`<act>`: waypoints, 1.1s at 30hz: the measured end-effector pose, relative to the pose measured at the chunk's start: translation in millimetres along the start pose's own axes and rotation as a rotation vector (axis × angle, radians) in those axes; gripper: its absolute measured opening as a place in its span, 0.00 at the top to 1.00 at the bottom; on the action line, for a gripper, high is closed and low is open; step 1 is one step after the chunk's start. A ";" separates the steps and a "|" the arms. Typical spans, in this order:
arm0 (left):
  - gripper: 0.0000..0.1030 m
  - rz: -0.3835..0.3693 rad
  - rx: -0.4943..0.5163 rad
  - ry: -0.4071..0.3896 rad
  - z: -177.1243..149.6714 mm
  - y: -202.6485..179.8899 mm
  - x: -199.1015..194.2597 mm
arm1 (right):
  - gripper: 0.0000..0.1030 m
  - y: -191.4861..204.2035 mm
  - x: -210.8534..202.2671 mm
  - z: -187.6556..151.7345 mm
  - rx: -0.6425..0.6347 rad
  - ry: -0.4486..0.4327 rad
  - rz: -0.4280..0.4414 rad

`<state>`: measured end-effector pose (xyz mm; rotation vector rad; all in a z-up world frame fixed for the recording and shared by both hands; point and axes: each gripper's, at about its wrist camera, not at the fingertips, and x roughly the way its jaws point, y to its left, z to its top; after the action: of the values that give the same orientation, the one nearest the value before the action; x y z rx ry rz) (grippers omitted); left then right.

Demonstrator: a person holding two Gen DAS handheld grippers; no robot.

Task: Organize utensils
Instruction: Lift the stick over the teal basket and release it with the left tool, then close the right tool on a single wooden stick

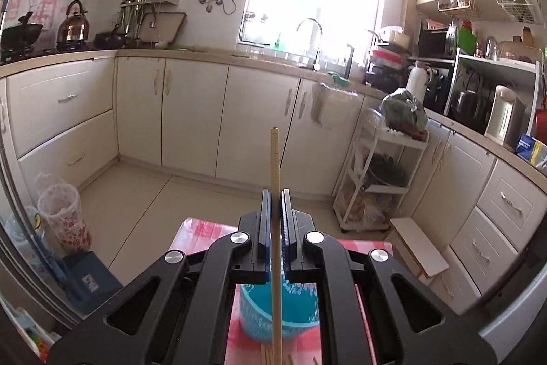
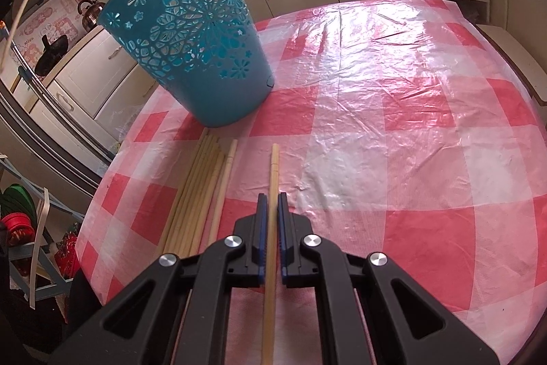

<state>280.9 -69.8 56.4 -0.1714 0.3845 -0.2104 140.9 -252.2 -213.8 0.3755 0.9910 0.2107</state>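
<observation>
Left gripper (image 1: pixel 275 194) raised over blue basket (image 1: pixel 259 313), jaws clamped on chopstick (image 1: pixel 274 159), right gripper (image 2: pixel 272 197) jaws clamped on another chopstick (image 2: pixel 273 166), loose chopsticks (image 2: pixel 196 194) on checkered tabletop (image 2: pixel 410 142)

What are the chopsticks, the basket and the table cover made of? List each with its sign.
Chopsticks: likely bamboo or wood, pale matte tan with faint grain.
Basket: apparently moulded plastic, uniform teal, cut-out flower pattern.
Table cover: seemingly thin plastic film, glossy and crinkled, red and white checks.
</observation>
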 end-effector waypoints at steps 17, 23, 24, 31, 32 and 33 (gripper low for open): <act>0.93 0.086 0.035 0.135 -62.7 -3.6 106.1 | 0.94 -6.4 -1.3 0.8 0.035 0.006 0.039; 0.42 0.158 0.041 0.185 -77.2 12.1 67.0 | 0.73 1.4 0.2 0.1 -0.003 0.004 0.067; 0.37 0.169 0.041 0.182 -79.7 16.2 56.3 | 0.72 4.4 0.3 -0.1 -0.018 0.003 0.066; 0.19 0.187 0.027 0.245 -120.4 56.2 -15.8 | 0.69 17.5 1.5 0.5 -0.036 0.027 0.007; 0.19 0.186 0.017 0.269 -128.5 63.7 -21.9 | 0.69 18.6 2.5 1.5 -0.034 0.033 -0.002; 0.19 0.183 0.005 0.292 -136.1 70.8 -26.9 | 0.69 21.2 3.7 2.6 -0.046 0.038 -0.018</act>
<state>215.7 -12.4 -72.8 -0.0998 0.6870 -0.0546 145.0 -232.0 -206.8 0.3218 1.0251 0.2247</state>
